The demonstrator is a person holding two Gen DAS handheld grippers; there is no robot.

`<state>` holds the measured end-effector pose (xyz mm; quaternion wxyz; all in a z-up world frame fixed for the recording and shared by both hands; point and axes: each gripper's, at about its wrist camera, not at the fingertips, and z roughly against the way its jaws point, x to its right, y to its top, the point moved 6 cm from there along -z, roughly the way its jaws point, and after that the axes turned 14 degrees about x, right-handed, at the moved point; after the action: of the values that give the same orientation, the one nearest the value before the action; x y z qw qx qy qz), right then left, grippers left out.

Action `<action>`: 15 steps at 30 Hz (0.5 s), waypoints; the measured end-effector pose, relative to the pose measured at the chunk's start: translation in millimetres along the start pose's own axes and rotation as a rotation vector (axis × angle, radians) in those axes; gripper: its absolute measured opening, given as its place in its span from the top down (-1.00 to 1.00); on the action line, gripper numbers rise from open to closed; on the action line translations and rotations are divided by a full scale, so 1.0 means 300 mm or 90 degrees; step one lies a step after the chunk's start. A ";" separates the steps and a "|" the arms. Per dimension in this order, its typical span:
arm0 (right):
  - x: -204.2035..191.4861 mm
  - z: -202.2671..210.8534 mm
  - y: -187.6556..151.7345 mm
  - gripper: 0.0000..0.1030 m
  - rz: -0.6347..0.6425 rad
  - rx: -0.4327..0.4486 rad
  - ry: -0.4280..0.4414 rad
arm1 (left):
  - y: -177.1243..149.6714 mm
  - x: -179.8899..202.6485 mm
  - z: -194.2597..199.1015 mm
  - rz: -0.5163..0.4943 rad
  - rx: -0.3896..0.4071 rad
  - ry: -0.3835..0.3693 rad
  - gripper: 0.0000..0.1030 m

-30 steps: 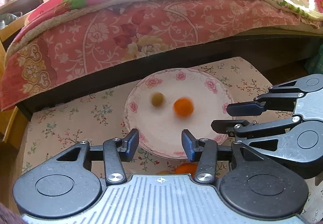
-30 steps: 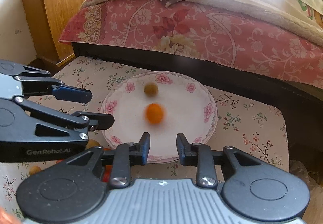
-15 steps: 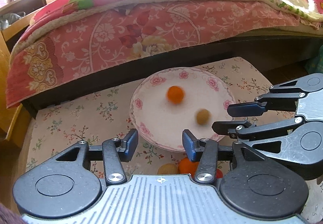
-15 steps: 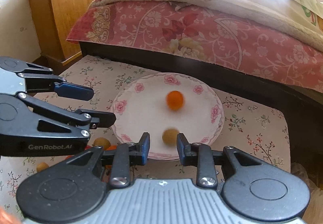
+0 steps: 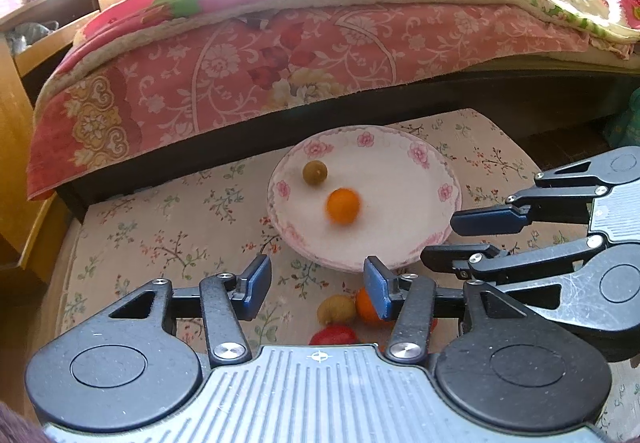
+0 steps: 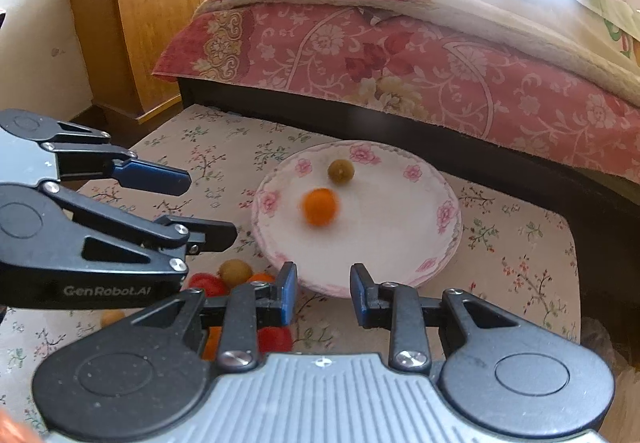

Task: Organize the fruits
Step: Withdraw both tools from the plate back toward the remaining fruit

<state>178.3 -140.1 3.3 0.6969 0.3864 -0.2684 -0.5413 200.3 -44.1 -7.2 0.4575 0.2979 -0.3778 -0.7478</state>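
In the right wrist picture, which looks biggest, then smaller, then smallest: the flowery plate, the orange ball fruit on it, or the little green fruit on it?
1. Flowery plate, by far the biggest.
2. Orange fruit, though blur may make it look bigger.
3. Green fruit, smallest; it sits slightly farther from the camera.

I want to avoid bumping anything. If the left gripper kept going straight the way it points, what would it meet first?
Probably the near rim of the floral plate, just ahead of the left gripper, whose empty jaws have just been opening. Depth is unclear; it might touch the flowered cloth first.
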 end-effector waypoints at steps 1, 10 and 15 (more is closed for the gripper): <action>-0.007 0.006 -0.004 0.38 -0.002 -0.002 0.002 | -0.006 -0.002 0.009 0.001 -0.001 0.001 -0.16; -0.059 0.060 -0.065 0.38 -0.001 -0.023 0.023 | -0.097 -0.039 0.096 0.010 -0.020 0.007 -0.18; -0.097 0.086 -0.108 0.38 -0.009 -0.040 0.048 | -0.167 -0.067 0.140 0.008 -0.043 0.000 -0.18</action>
<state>132.2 -122.2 -8.0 0.7146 0.3863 -0.2221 -0.5393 152.2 1.4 -24.6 0.4719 0.2795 -0.3541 -0.7575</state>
